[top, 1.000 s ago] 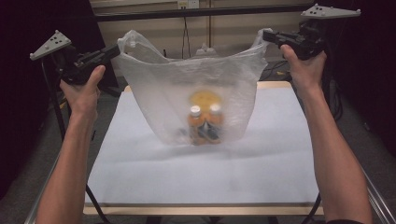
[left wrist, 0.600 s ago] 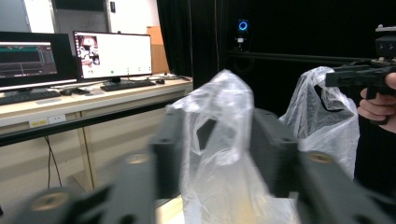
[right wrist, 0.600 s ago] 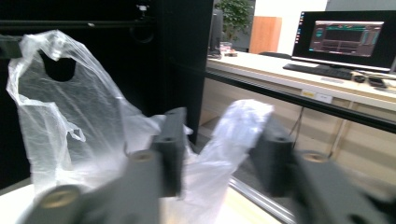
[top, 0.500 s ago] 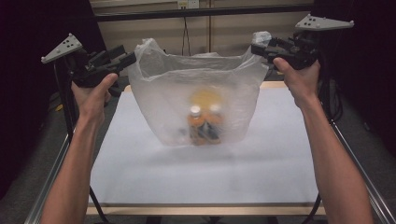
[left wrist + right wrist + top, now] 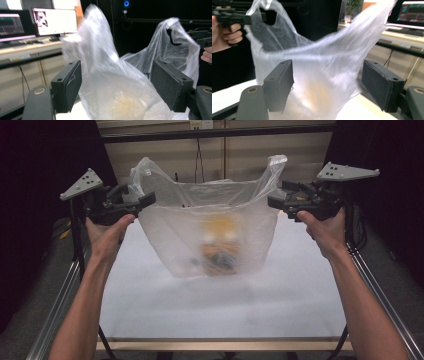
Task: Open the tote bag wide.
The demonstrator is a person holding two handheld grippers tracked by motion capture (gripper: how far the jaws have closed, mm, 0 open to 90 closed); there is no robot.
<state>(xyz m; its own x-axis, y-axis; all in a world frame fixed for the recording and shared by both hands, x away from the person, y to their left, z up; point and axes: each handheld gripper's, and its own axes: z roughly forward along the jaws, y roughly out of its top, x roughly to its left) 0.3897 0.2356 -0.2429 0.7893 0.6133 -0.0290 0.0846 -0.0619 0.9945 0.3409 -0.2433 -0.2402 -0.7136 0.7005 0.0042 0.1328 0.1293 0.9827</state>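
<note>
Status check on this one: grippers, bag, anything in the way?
Both grippers, left and right, jaws just opened, pads off the film. Plastic bag released, blurred, its handles between the open jaws. White table below unobstructed.

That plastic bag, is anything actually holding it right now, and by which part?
Nothing grips it. Both the left gripper and the right gripper have just been opening; each bag handle lies loosely between wide jaws, no pads pressing.
</note>
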